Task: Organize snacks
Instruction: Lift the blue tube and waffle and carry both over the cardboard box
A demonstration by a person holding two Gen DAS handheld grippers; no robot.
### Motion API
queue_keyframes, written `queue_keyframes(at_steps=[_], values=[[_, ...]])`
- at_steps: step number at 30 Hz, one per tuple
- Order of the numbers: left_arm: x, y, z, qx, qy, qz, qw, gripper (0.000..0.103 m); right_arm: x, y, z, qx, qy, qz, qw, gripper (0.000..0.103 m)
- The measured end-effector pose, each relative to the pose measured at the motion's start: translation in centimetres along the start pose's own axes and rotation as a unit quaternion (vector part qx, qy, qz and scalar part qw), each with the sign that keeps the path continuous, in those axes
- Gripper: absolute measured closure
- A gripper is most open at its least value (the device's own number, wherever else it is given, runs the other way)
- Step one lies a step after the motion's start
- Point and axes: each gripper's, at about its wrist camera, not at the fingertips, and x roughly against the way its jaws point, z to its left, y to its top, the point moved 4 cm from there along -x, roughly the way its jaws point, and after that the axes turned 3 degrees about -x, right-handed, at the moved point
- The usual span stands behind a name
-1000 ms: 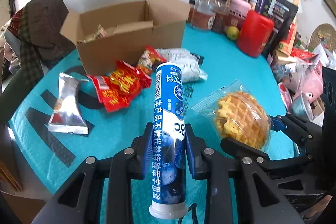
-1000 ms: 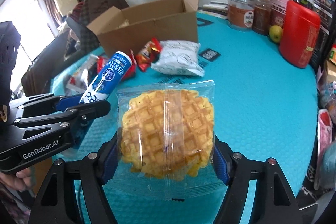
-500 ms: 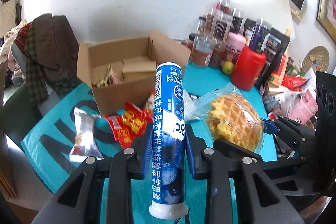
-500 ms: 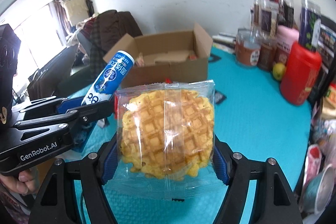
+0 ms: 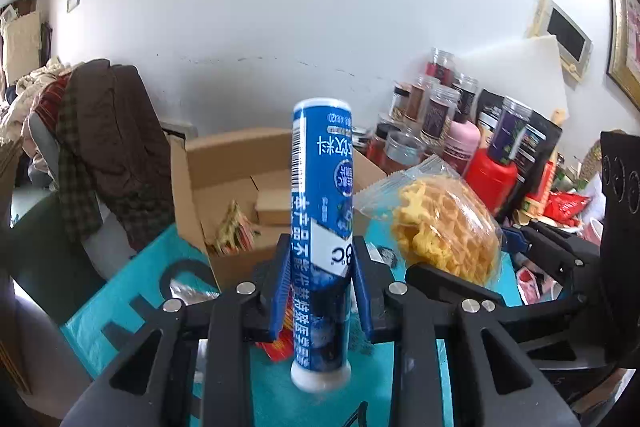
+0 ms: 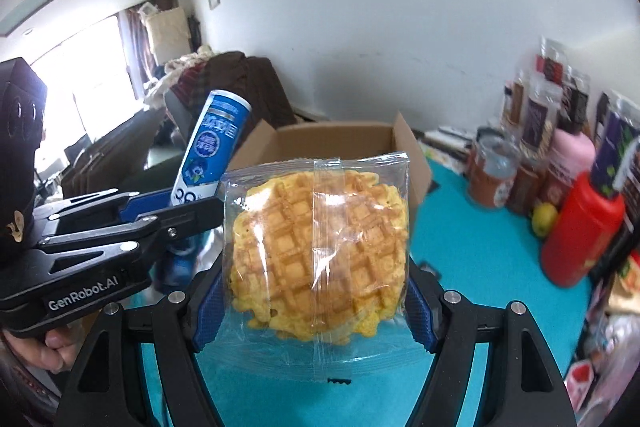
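Now that both snacks have been lifted clear of the teal table [image 6: 472, 227], a blue tube [image 5: 322, 211] is clamped in the left gripper [image 5: 320, 291] and a wrapped waffle [image 6: 320, 247] in the right gripper [image 6: 312, 303], apparently bound for the cardboard box [image 5: 228, 167].

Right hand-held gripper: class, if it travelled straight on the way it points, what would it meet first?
Probably the open cardboard box, directly beyond the wrapped waffle that the right hand-held gripper holds; depth is hard to judge.
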Motion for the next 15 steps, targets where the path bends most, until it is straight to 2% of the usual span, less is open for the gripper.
queue_keyframes(at_steps=[15], values=[[-3.7, 4.5, 4.3, 0.003, 0.033, -0.022, 0.9992, 0.075, -5.0, 6.4, 0.5, 0.049, 0.012, -0.033, 0.998, 0.028]])
